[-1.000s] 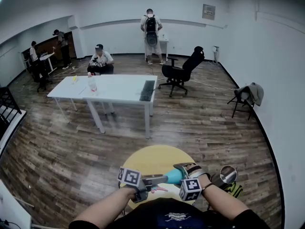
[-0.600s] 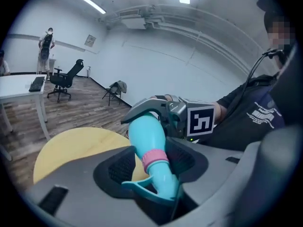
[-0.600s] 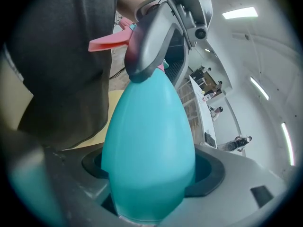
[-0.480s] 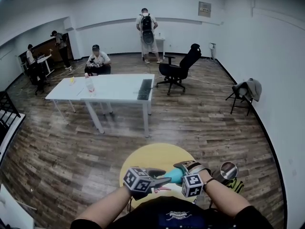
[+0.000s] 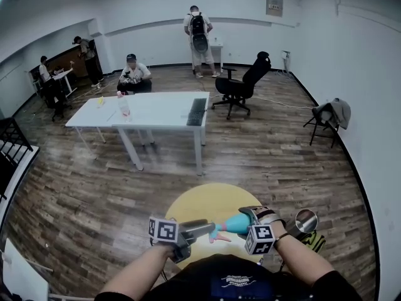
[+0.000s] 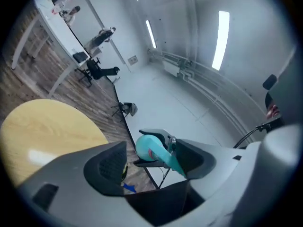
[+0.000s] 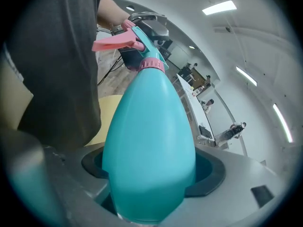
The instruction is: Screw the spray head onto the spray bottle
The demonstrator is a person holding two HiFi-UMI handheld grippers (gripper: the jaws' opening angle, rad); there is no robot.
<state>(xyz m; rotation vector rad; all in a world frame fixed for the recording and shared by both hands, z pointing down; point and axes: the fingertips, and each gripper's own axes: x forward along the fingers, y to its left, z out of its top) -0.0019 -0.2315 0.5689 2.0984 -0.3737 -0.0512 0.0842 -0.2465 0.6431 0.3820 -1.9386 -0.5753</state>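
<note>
**A:** How are the 2 hands posed?

**B:** Both are low over the round yellow surface (image 5: 194, 204), with the grippers facing each other. The right gripper (image 5: 249, 218) has its jaws clamped on the teal spray bottle (image 5: 233, 225), which is held in the air.

**A:** And the left gripper (image 5: 202, 231)?

**B:** Its jaws have just been opening. They stand apart, with the spray head (image 7: 135, 41) in the gap, unsqueezed.

**A:** What does only the right gripper view show?

**B:** The pink collar (image 7: 152, 64) sitting on the bottle's neck.

**A:** What's beyond?

**B:** A long white table (image 5: 156, 110), a black office chair (image 5: 243, 88), and 4 people (image 5: 198, 33) farther back. Nothing stands in the way.
</note>
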